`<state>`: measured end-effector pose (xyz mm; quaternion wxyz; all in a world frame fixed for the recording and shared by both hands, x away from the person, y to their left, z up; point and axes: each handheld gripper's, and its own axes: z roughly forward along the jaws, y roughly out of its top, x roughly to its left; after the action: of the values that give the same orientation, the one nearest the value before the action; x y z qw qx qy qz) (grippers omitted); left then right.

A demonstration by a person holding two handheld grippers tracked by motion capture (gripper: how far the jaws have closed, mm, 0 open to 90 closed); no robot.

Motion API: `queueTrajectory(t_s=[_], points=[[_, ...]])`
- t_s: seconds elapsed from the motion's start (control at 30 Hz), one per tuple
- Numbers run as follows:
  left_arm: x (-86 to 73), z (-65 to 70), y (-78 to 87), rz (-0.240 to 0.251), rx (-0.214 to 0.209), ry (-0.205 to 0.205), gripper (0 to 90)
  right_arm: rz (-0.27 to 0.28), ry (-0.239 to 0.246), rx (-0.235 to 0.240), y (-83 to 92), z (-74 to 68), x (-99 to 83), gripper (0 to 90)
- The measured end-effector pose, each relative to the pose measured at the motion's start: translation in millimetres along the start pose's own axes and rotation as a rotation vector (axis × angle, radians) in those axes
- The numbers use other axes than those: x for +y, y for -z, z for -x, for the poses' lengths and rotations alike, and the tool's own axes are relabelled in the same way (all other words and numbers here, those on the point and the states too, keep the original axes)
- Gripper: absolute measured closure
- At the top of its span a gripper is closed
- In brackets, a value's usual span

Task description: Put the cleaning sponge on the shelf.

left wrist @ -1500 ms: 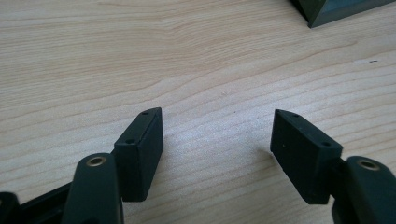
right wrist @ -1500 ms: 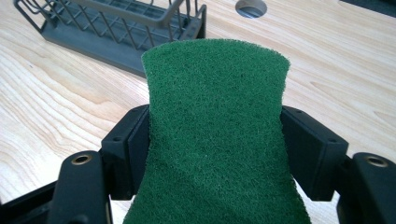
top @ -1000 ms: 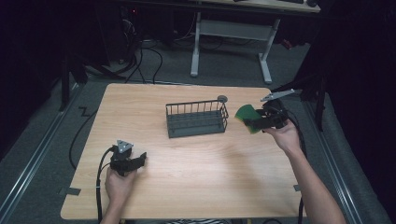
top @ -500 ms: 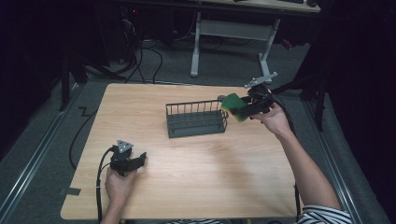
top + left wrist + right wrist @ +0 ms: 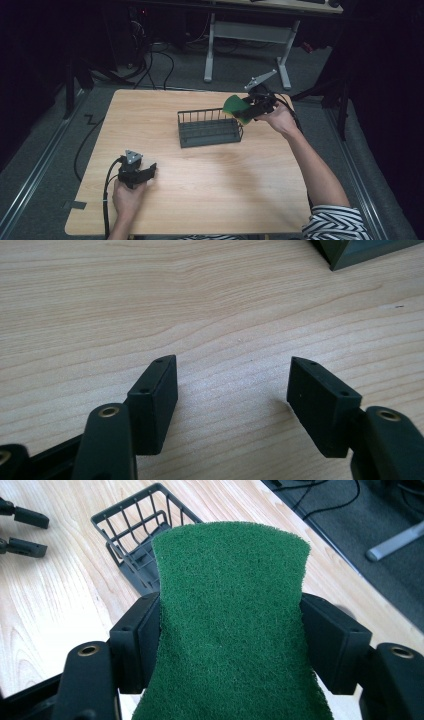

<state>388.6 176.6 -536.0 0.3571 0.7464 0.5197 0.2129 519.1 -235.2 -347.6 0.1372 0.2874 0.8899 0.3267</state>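
Right gripper (image 5: 248, 111) pinches a green sponge (image 5: 230, 625) above the right end of the wire basket (image 5: 210, 131). Judged step: placing. Next move calls for lowering inside, then release. Left gripper (image 5: 142, 174) rests spread and empty on the table (image 5: 240, 190).

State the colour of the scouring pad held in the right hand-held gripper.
Dark green; the scouring pad shows best in the right gripper view, squeezed between the jaws.

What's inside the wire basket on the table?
The wire basket looks empty. The green sponge, held in the right gripper, hangs over its right end and hides that corner.
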Motion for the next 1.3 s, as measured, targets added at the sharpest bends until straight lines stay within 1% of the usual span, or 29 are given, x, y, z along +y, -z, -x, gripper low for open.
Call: queueTrajectory(t_s=[0.07,0.13,0.23,0.33,0.4,0.53,0.6,0.7,0.77,0.87,0.93,1.1,1.2,1.3], points=[[0.0,0.0,0.1,-0.002,0.001,-0.004,37.5,-0.005,0.022,0.001,-2.7,-0.6,5.5,30.7],[0.0,-0.1,0.1,-0.002,0.001,-0.004,37.5,-0.011,0.055,-0.004,-5.7,-0.2,10.7,30.7],[0.1,0.5,-0.1,-0.002,0.002,-0.005,37.3,-0.003,0.078,0.006,-11.3,1.1,16.0,30.7],[0.1,0.9,-0.1,-0.005,0.004,-0.011,37.0,-0.01,0.064,0.03,-19.4,3.5,18.7,30.6],[0.2,1.6,-0.4,-0.007,0.006,-0.018,36.3,-0.017,0.06,0.029,-24.3,3.6,20.1,30.6],[0.4,3.5,-1.0,-0.012,0.015,-0.033,35.1,-0.023,0.069,0.041,-31.9,2.9,22.5,30.6],[0.4,3.3,-1.0,-0.011,0.012,-0.032,34.8,-0.034,0.088,0.043,-35.7,2.5,23.8,30.6],[0.4,3.3,-1.0,-0.012,0.012,-0.033,34.6,-0.049,0.085,0.05,-40.2,2.6,24.7,30.6],[0.5,3.5,-1.1,-0.013,0.011,-0.035,34.3,-0.056,0.097,0.053,-43.5,3.4,25.3,30.5],[0.5,3.9,-1.2,-0.013,0.012,-0.037,34.0,-0.068,0.097,0.061,-48.5,4.8,24.8,30.5],[0.5,4.2,-1.4,-0.013,0.014,-0.04,33.8,-0.082,0.096,0.061,-52.6,6.2,23.2,30.5],[0.6,4.2,-1.5,-0.013,0.014,-0.042,33.6,-0.1,0.117,0.053,-60.9,8.8,20.7,30.5],[0.6,4.2,-1.5,-0.013,0.014,-0.042,33.6,-0.103,0.106,0.054,-64.8,10.6,19.5,30.5],[0.6,4.2,-1.5,-0.014,0.014,-0.043,33.6,-0.102,0.107,0.049,-68.9,12.9,19.0,30.5]])
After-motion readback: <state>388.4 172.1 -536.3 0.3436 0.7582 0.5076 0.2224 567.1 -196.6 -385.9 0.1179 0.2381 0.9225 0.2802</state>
